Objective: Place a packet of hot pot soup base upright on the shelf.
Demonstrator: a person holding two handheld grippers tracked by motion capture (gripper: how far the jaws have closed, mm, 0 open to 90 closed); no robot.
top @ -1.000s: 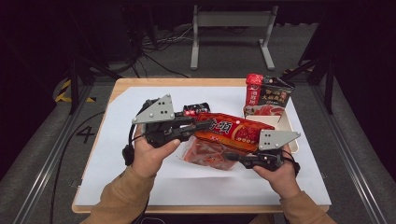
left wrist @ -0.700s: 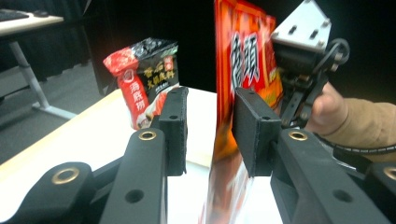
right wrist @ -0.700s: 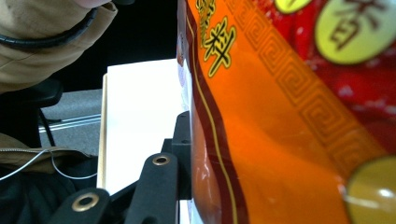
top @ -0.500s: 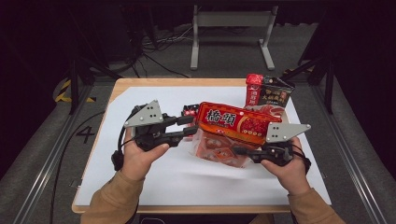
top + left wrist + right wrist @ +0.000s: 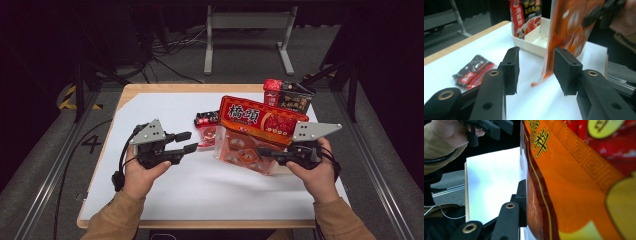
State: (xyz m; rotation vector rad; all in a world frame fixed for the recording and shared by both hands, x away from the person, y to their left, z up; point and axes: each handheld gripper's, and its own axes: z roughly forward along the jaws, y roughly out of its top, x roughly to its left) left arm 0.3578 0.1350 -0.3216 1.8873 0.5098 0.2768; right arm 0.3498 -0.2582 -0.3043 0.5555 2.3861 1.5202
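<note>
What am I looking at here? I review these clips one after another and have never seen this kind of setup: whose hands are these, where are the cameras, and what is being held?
No robot: a person holds a black two-jaw tool in each hand. The wide picture comes from a camera above the white-covered wooden table; the other two come from cameras riding on the tools, looking along their jaws. The left hand-held gripper is open and holds nothing. The right hand-held gripper is shut on a large orange-red plastic snack bag, lifted clear of the table and tilted. On the table lie a small black-and-red sachet, a white open tray with a red snack packet standing in it, and a dark packet beside that.
</note>
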